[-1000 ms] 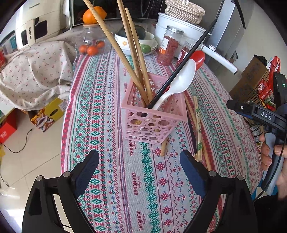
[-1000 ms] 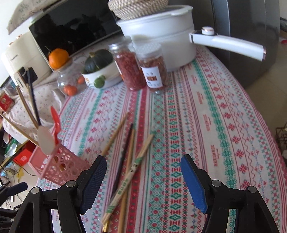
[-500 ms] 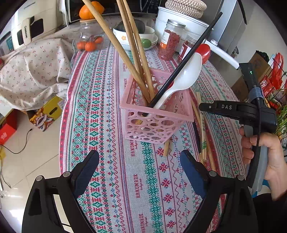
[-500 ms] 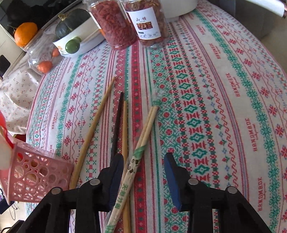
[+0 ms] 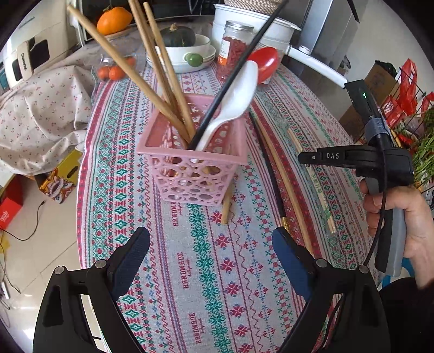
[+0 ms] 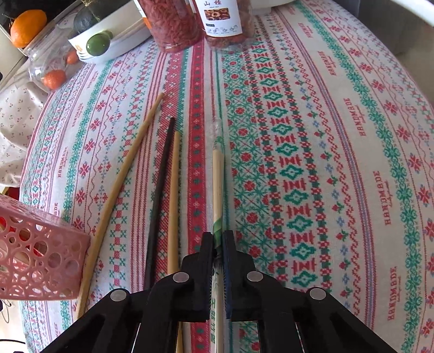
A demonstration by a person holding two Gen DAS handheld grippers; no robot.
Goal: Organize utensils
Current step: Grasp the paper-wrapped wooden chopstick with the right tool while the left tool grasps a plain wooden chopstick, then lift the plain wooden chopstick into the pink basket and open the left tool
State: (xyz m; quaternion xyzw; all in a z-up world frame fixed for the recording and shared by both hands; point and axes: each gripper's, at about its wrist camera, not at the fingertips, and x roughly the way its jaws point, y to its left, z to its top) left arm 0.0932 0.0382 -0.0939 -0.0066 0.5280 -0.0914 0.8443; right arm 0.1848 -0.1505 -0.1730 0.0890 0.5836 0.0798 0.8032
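Note:
A pink perforated basket [image 5: 195,173] stands on the patterned tablecloth and holds three wooden chopsticks, a black chopstick [image 5: 230,89], a white spoon [image 5: 236,97] and a red spoon [image 5: 264,63]. In front of it, above the cloth, my left gripper [image 5: 210,244] is open with nothing between its fingers. To the basket's right lie a wooden chopstick [image 6: 122,176], a black one [image 6: 160,190], another wooden one [image 6: 173,190] and a plastic-wrapped chopstick pair [image 6: 217,173]. My right gripper [image 6: 217,239] points down, its jaws closing with the pads pressed on the wrapped pair's near end.
At the table's far end stand two jars [image 6: 173,24], a white bowl of squash and green fruit [image 5: 181,51], a white pot with a long handle [image 5: 312,62] and a glass jar of small tomatoes [image 6: 51,68]. A floral cloth [image 5: 40,114] lies left; the floor drops off beyond.
The right gripper came down over the loose chopsticks and its jaws went from wide open to shut on the wrapped pair. The left gripper drifted slightly nearer the basket, still open.

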